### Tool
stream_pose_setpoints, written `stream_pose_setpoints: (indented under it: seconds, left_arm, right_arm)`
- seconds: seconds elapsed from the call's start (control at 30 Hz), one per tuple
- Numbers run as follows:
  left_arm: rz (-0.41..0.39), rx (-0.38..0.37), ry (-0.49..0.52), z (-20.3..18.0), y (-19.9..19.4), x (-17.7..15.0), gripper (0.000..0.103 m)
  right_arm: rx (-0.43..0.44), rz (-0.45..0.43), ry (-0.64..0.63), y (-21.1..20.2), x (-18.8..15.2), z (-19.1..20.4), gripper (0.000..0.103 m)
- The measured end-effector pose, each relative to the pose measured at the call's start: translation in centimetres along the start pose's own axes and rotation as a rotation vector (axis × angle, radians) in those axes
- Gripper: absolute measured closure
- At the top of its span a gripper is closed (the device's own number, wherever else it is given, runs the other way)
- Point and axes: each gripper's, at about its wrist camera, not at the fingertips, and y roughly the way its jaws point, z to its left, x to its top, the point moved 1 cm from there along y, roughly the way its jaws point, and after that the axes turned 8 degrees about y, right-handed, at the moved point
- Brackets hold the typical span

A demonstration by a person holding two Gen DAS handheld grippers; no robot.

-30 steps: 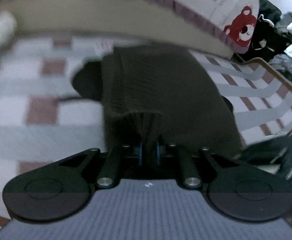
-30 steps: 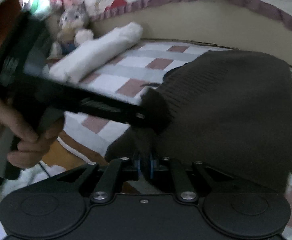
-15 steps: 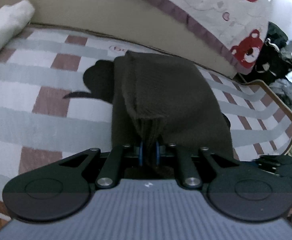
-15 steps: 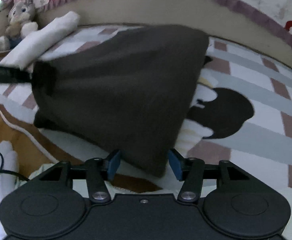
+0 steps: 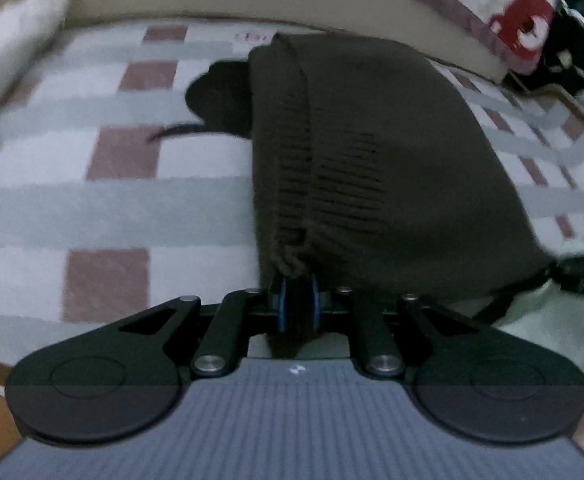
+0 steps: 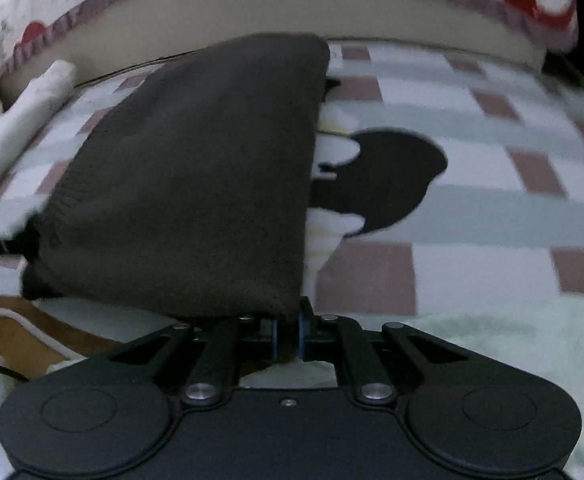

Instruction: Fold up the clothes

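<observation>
A dark brown knitted garment (image 5: pixel 372 152) lies folded on the checked rug, its near edge lifted. My left gripper (image 5: pixel 297 300) is shut on the garment's near left corner, where the ribbed hem bunches between the blue pads. In the right wrist view the same garment (image 6: pixel 196 176) stretches away to the left, and my right gripper (image 6: pixel 287 336) is shut on its near right corner. The far left corner of the cloth hangs from the other gripper at the frame's left edge.
The rug (image 6: pixel 472 208) has pink, grey and white squares and a black cartoon shape (image 6: pixel 380 184). A rolled white cloth (image 5: pixel 8 52) lies at the far left. A bed edge with a bear-print cover (image 5: pixel 524 28) runs behind. Dark clothes (image 5: pixel 572 52) pile at the right.
My right gripper, open half a second ago, has shut on the garment's near right corner. The left gripper keeps its hold and the cloth is drawn flatter between the two.
</observation>
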Motion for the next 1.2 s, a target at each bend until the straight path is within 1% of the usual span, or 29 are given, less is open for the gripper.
stream_pose_setpoints:
  seconds: [0.07,0.13,0.17,0.2,0.23,0.27,0.3,0.33,0.37,0.4,0.43,0.47,0.5,0.57,0.6,0.67,0.7,0.73,0.83,0.87,0.9,0.93,0.97,1.03,1.07,1.1,1.13,1.17,1.2]
  left_arm:
    - [-0.005,0.014,0.013,0.3,-1.0,0.2,0.091]
    - [-0.011,0.054,0.029,0.9,-2.2,0.9,0.091]
    - [-0.028,0.073,0.044,1.2,-2.9,1.4,0.091]
    - [-0.056,0.084,0.047,1.7,-3.7,2.0,0.091]
    - [-0.084,0.090,0.049,2.1,-4.5,2.7,0.090]
    - [-0.112,0.070,0.048,2.4,-5.0,3.5,0.089]
    - [-0.137,0.047,0.047,2.7,-5.4,4.3,0.082]
    - [-0.143,0.009,0.044,2.9,-5.1,5.0,0.068]
    - [-0.135,-0.035,0.033,3.1,-4.2,5.8,0.063]
    - [-0.126,-0.078,0.021,3.3,-3.2,6.5,0.060]
    - [-0.114,-0.107,0.004,3.4,-1.8,7.1,0.060]
    - [-0.094,-0.130,-0.007,3.3,-0.2,7.7,0.060]
    - [-0.075,-0.151,-0.017,3.2,1.5,8.3,0.060]
    - [-0.043,-0.145,-0.014,2.6,4.3,8.9,0.060]
    - [-0.021,-0.117,0.003,2.2,5.7,9.1,0.060]
    - [0.003,-0.050,0.030,1.9,7.2,9.1,0.065]
    - [0.008,-0.018,0.048,1.9,7.5,9.0,0.067]
    - [0.013,-0.002,0.057,2.0,7.5,9.0,0.067]
    - [0.035,0.037,0.036,3.1,6.9,9.1,0.067]
    - [0.040,0.059,0.035,3.7,6.6,9.1,0.065]
    - [0.034,0.072,0.033,4.4,6.2,9.1,0.067]
    - [0.020,0.063,0.029,4.9,5.9,9.2,0.066]
    - [0.006,0.030,0.022,5.3,5.7,9.1,0.064]
    - [0.000,-0.102,-0.022,6.3,5.8,8.9,0.061]
    - [-0.008,-0.167,-0.061,6.8,6.0,8.8,0.060]
    - [-0.025,-0.212,-0.109,7.3,6.3,8.6,0.060]
    - [-0.048,-0.206,-0.139,7.7,6.6,8.6,0.060]
    - [-0.069,-0.181,-0.145,7.8,6.9,8.6,0.061]
    - [-0.080,-0.164,-0.136,7.8,7.3,8.6,0.061]
  right_arm:
    - [0.002,0.003,-0.005,-0.3,0.3,0.0,0.094]
    - [0.012,0.040,-0.008,-0.4,0.6,0.0,0.093]
    - [0.017,0.072,-0.024,-0.5,0.7,0.2,0.091]
    - [0.021,0.104,-0.044,-0.7,0.8,0.3,0.084]
    - [0.034,0.118,-0.058,-1.1,1.0,0.3,0.082]
    - [0.058,0.112,-0.064,-1.8,1.3,0.2,0.082]
    - [0.081,0.106,-0.071,-2.6,1.5,0.0,0.079]
    - [0.124,0.087,-0.065,-3.4,2.1,-0.3,0.074]
    - [0.185,0.052,-0.039,-4.3,3.0,-0.8,0.059]
    - [0.242,0.015,-0.004,-4.8,4.1,-1.4,0.045]
    - [0.300,-0.022,0.034,-4.9,5.3,-2.0,0.040]
    - [0.343,-0.044,0.065,-4.7,6.5,-2.5,0.038]
    - [0.365,-0.050,0.088,-3.8,7.7,-2.8,0.038]
    - [0.366,-0.062,0.124,-1.3,10.2,-3.2,0.038]
    - [0.352,-0.068,0.125,0.0,11.2,-3.1,0.038]
    - [0.310,-0.078,0.097,2.4,12.7,-2.8,0.038]
    - [0.300,-0.082,0.089,3.0,12.8,-2.9,0.038]
    - [0.291,-0.085,0.081,3.7,12.8,-3.0,0.038]
    - [0.263,-0.094,0.057,5.6,13.0,-3.4,0.038]
    - [0.253,-0.097,0.048,6.2,13.1,-3.5,0.037]
    - [0.263,-0.091,0.064,6.8,13.1,-4.0,0.035]
    - [0.295,-0.074,0.105,7.3,13.0,-4.9,0.034]
    - [0.334,-0.056,0.150,7.8,13.0,-5.8,0.034]
    - [0.426,-0.017,0.240,9.0,13.2,-7.0,0.034]
    - [0.469,0.006,0.263,9.6,13.3,-7.2,0.034]
    - [0.498,0.027,0.281,10.2,13.3,-7.4,0.033]
    - [0.511,0.047,0.291,10.8,13.2,-7.4,0.031]
    - [0.523,0.067,0.302,11.4,13.1,-7.5,0.028]
    - [0.537,0.080,0.312,11.9,13.0,-7.6,0.028]
